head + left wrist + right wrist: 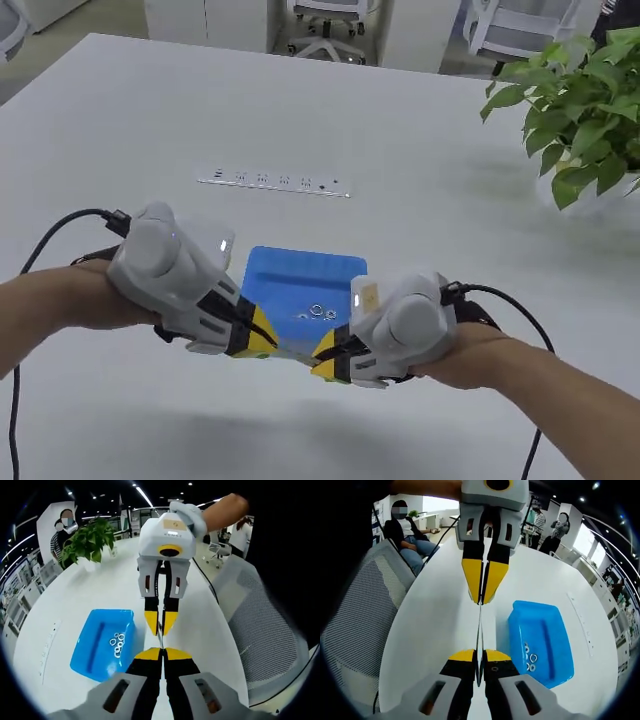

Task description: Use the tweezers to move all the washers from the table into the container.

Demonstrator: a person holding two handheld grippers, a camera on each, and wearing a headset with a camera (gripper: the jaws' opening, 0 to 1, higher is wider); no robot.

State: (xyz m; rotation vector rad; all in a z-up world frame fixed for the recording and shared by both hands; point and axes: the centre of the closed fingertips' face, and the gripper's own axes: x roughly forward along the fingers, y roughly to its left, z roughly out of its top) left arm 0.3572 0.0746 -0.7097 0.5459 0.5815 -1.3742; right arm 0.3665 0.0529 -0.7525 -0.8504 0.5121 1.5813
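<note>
A blue container (300,275) lies on the white table, and several washers (320,313) sit inside it. They also show in the left gripper view as washers (117,644) in the container (95,645), and in the right gripper view as washers (530,660) in the container (545,630). My left gripper (262,338) and right gripper (322,356) face each other tip to tip at the container's near edge. Thin metal tweezers (480,625) span the gap between them. Both grippers are shut on the tweezers (160,638), one at each end.
A white power strip (275,182) lies beyond the container. A potted plant (580,110) stands at the table's far right. A mesh chair (270,630) is beside the near table edge. Office chairs and people are in the background.
</note>
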